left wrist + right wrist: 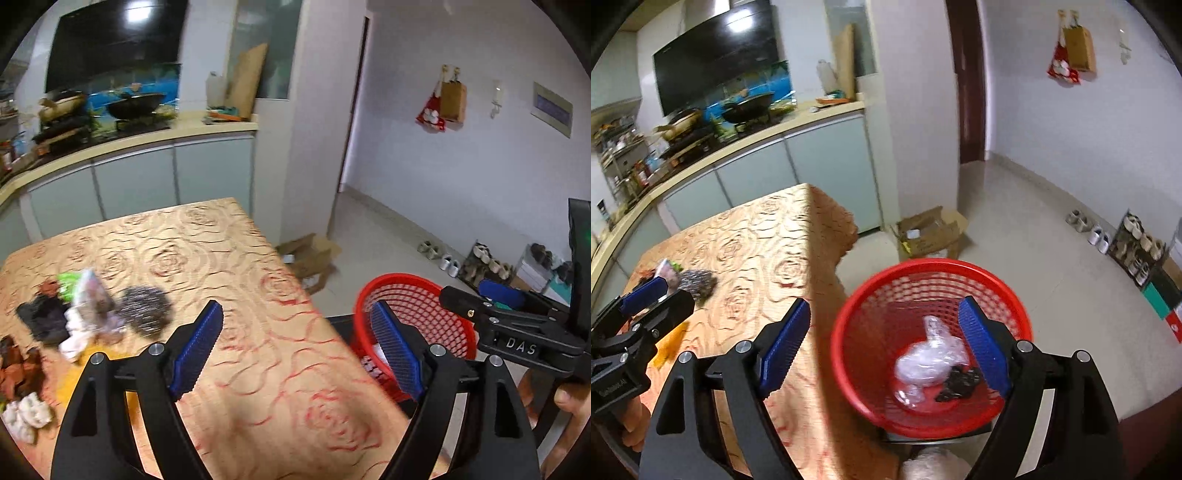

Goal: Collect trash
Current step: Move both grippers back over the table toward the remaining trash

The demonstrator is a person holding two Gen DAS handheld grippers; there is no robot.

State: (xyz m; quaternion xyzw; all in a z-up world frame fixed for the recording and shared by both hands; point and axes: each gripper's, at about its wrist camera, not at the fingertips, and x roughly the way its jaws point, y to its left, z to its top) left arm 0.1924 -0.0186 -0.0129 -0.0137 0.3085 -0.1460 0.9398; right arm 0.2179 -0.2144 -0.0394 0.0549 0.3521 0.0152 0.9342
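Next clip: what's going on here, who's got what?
A person with a handheld gripper in each hand is clearing trash off a table with a gold and red rose-patterned cover. Both the left gripper and the right gripper are open and hold nothing. The right one hangs over a red basket beside the table, which already holds a clear plastic wad and a dark scrap. A pile of scraps remains on the table, off to the left.

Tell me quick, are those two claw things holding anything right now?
Left gripper: open, holding nothing, over the table.
Right gripper: open, holding nothing, above the red basket.
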